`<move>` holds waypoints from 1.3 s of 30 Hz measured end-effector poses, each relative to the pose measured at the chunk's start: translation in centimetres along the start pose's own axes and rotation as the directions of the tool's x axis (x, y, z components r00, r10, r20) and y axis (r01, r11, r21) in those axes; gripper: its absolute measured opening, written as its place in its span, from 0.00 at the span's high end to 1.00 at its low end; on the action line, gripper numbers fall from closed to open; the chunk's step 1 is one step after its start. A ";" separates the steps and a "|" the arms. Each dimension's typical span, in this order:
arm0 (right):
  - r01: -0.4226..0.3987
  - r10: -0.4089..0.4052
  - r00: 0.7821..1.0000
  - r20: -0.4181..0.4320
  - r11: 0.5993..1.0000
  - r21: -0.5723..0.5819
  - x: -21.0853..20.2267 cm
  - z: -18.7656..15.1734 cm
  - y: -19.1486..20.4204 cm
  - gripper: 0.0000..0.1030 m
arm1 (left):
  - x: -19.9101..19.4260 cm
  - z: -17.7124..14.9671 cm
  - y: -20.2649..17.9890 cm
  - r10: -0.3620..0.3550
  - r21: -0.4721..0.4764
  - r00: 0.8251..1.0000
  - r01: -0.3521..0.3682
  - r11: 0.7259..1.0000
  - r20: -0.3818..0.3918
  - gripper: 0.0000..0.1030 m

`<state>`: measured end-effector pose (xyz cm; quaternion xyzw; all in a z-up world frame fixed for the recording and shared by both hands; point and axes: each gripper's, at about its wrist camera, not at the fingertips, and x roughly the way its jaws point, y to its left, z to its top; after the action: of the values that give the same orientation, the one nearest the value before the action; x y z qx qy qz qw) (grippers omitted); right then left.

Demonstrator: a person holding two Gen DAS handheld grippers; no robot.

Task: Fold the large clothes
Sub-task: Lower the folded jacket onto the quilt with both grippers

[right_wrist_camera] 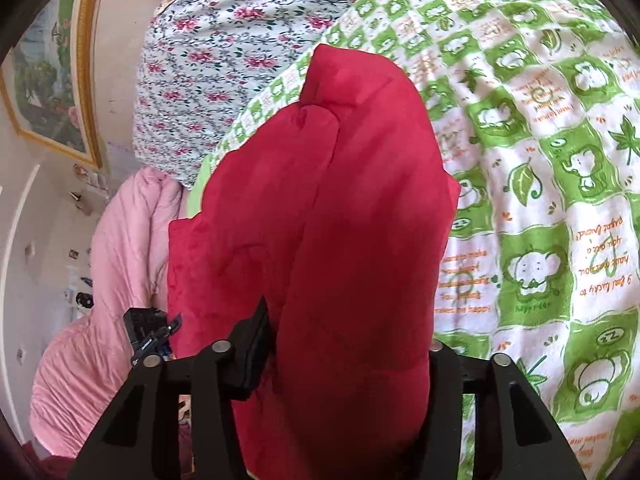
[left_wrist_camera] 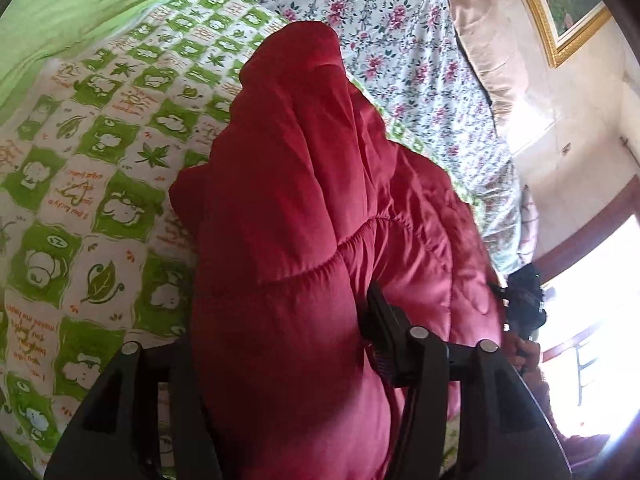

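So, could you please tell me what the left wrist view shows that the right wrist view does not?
Only the left wrist view shows the bright window. Only the right wrist view shows the pink quilted bedding. Both share the red padded jacket clamped by the left gripper and the right gripper, the green-and-white checked cartoon blanket, the floral sheet and the gold-framed picture.

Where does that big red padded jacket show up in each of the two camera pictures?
Left wrist view: the red jacket fills the centre, bunched between the left gripper's fingers.
Right wrist view: the red jacket again fills the centre, clamped in the right gripper.
Shared landmark: the green-and-white checked blanket, left of the jacket in the left view, right of it in the right view.
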<state>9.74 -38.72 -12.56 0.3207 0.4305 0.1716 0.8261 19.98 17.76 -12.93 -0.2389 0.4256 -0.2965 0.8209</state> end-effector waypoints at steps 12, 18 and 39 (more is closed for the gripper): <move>0.123 -0.120 0.990 0.076 0.992 -0.034 -0.7 -0.9 0.5 0.18 | -1.6 -1.5 -2.3 0.245 -0.012 0.961 -0.245 0.969 0.128 0.23; 0.181 -0.176 0.976 0.128 0.983 -0.033 -1.4 -1.2 1.7 0.18 | -4.0 -1.4 -2.8 0.304 -0.024 0.933 -0.305 0.952 0.195 0.23; 0.371 -0.286 0.922 0.259 0.842 -0.390 1.0 -2.3 14.2 0.28 | 0.4 -0.6 -10.7 0.189 0.238 0.979 -0.202 0.950 0.077 0.23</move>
<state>8.31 -26.84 -4.45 0.0654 0.3492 0.0863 0.9308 16.57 9.83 -6.56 -0.1006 0.3853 -0.2572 0.8805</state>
